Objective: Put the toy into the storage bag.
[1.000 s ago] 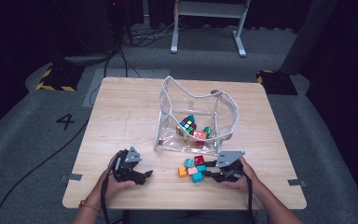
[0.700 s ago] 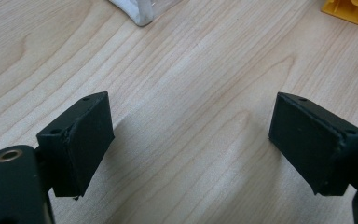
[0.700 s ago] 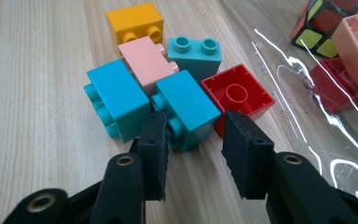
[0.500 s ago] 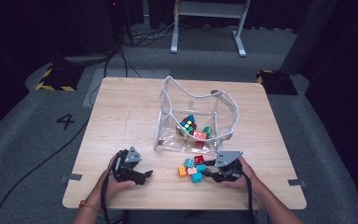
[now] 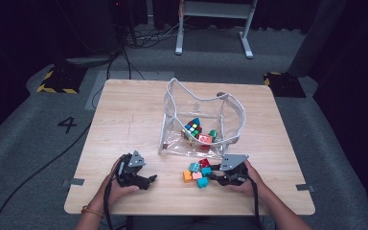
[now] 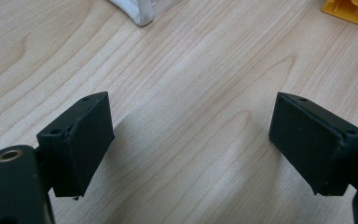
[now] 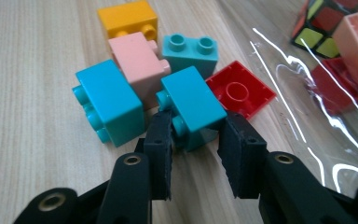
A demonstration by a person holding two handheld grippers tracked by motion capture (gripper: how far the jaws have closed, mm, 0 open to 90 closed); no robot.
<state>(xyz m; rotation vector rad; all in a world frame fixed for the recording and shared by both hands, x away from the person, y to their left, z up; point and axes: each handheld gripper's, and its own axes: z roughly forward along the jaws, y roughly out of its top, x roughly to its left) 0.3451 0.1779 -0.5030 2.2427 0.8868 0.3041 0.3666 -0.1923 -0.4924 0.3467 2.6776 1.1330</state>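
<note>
At the near edge of the table [image 5: 124,120], the right gripper [image 7: 196,140] has its jaws closed around a teal block [image 7: 193,105], which rests on the wood among other loose blocks, just in front of the clear bag [image 5: 201,120]. The left gripper [image 6: 191,135] sits off to the side, jaws spread wide over bare wood, holding nothing.

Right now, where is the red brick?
In the right gripper view the red brick lies upside down on the table, beside the clear bag, touching the teal brick between the right gripper jaws.
</note>
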